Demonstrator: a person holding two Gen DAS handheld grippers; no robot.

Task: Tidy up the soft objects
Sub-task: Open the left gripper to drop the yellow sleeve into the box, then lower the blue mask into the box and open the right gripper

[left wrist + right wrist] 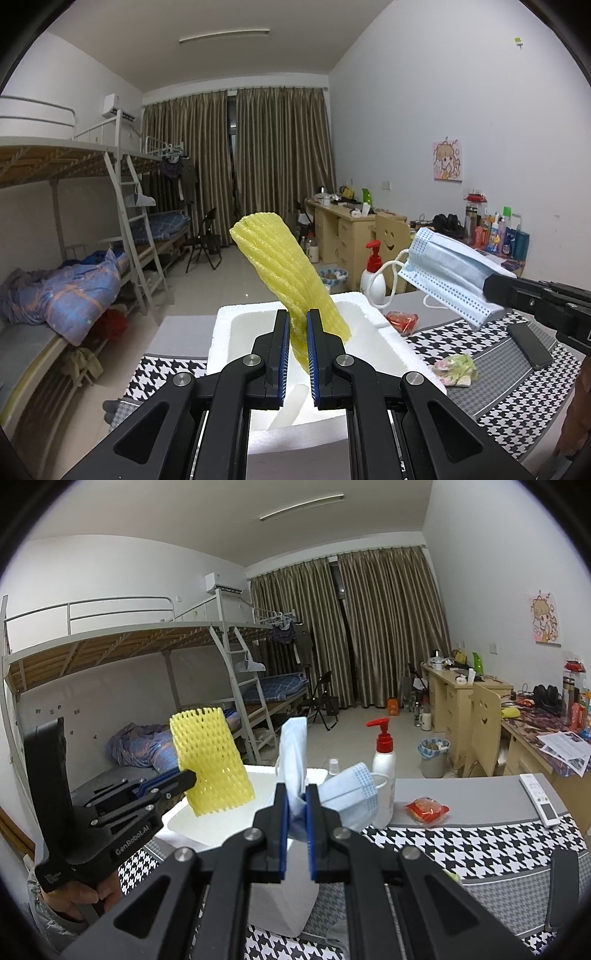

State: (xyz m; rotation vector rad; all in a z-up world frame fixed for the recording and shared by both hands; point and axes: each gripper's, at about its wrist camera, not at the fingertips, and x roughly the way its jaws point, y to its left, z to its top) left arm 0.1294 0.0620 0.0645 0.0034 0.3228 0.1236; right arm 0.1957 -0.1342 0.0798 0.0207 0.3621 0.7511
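A: Report the container and its contents.

B: One white foam box stood on the surface, which carried a houndstooth mat. The left wrist view showed a pale foam strip lying inside, near the box's 6 o'clock wall. The rest of the visible interior was bare.

A: State of each claw?

B: The left claw was closed on the lower end of a yellow foam net sleeve, pads pressing both sides. The sleeve rose toward 11 o'clock, above the box opening. The right claw was closed tight on a blue face mask, gripping it near one short edge.

A: Position of the mask relative to the box?

B: In the left wrist view the mask hung at 3 o'clock of the box, clear of the rim, with its ear loops dangling.

A: Items seen in one view only?

B: The left wrist view alone showed a small flowered soft bundle at the box's 4 o'clock corner and a dark phone farther right. The right wrist view alone showed a white remote at 3 o'clock and the hand holding the left tool. Both views showed a red-capped pump bottle and a red packet beyond the box.
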